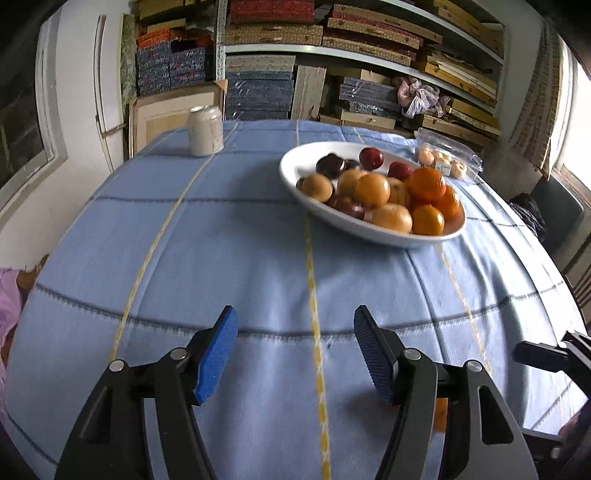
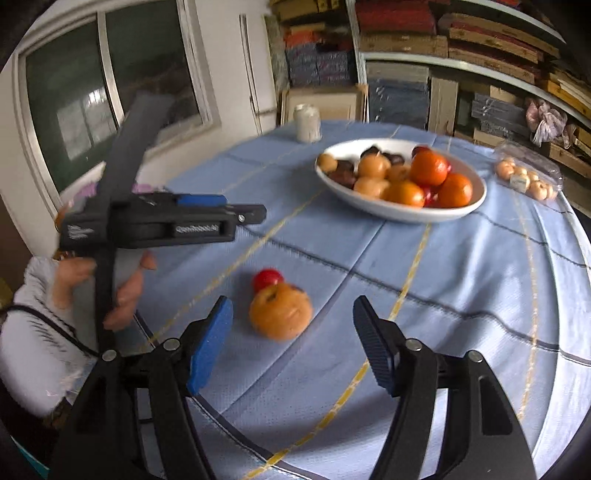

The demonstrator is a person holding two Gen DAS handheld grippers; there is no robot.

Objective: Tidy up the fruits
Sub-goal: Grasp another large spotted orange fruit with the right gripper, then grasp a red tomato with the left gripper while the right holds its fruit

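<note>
The counter is covered with a soft blue cloth that looks matt and a bit bumpy, with yellow and dark stitched lines. The bowl is white, smooth and shiny, like china. The oranges in it have a shiny skin, and the red fruits look smooth and glossy. A can looks like dull pale metal. A clear plastic pack is thin and shiny. The left gripper is matt black plastic with small shiny metal pins. Its pads are blue and rough, like rubber with little ridges. The shelf boxes look like rough cardboard.
</note>
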